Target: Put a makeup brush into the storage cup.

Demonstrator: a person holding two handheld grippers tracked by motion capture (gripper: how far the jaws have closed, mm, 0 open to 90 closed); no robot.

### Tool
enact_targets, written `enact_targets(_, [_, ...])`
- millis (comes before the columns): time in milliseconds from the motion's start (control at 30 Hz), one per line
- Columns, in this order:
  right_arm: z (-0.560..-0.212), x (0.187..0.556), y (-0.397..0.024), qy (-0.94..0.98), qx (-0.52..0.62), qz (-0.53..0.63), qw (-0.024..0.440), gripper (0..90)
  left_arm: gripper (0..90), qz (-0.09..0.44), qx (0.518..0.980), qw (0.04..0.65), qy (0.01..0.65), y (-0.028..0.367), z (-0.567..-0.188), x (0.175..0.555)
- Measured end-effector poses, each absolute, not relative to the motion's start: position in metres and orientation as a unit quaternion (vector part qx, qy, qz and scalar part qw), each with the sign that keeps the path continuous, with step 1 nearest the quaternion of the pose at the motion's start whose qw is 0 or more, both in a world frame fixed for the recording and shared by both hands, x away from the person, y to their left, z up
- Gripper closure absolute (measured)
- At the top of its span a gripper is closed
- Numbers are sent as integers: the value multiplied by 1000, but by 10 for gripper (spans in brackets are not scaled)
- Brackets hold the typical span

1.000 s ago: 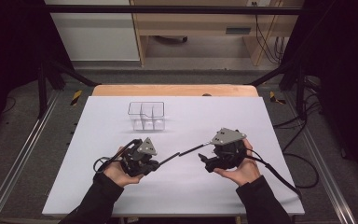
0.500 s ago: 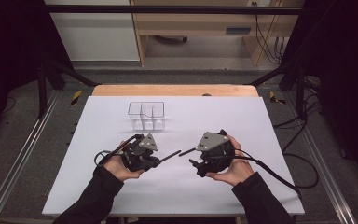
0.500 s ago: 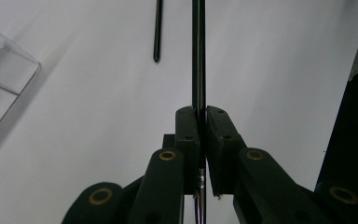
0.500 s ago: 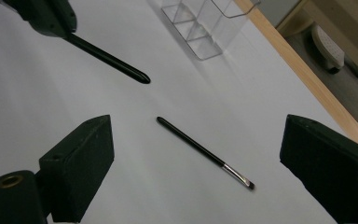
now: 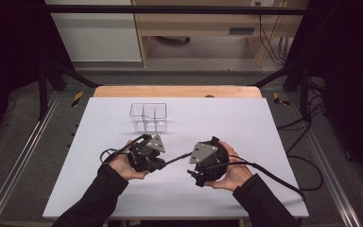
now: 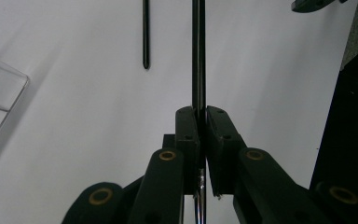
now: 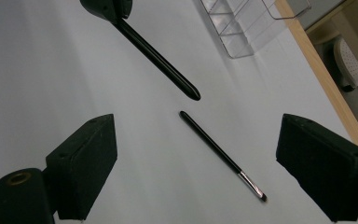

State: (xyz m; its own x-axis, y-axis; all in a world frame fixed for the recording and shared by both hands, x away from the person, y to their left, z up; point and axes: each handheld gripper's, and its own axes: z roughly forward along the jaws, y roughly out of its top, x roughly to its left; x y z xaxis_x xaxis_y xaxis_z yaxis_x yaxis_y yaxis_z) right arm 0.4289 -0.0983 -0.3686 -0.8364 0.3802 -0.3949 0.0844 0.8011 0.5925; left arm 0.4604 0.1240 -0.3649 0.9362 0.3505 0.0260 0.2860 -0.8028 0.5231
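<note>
My left gripper (image 5: 158, 162) (image 6: 198, 112) is shut on a thin black brush (image 5: 177, 158) (image 6: 198, 56) whose handle sticks out to the right toward my right gripper (image 5: 196, 172). In the right gripper view that held brush (image 7: 161, 60) comes in from the top. A second black brush (image 7: 221, 154) (image 6: 145, 32) lies flat on the white table. My right gripper (image 7: 200, 140) stands open above it; its jaws have just been closing slightly, with the loose brush framed between the pads (image 7: 81, 163) but untouched.
A clear plastic organizer (image 5: 149, 117) (image 7: 247, 23) (image 6: 0, 102) with compartments stands behind the grippers on the white table sheet (image 5: 264, 127). A wooden edge (image 5: 175, 91) runs along the table's far side. Cables trail from both grippers.
My right gripper has moved left, closer to the left gripper and the tip of the held brush. The left gripper has stayed put.
</note>
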Motion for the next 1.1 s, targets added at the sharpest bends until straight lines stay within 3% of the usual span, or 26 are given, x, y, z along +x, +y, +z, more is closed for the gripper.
enact_targets(1100, [-385,419,-77,922,-13,235,309,258,831,-11,954,256,155,105,-370,474])
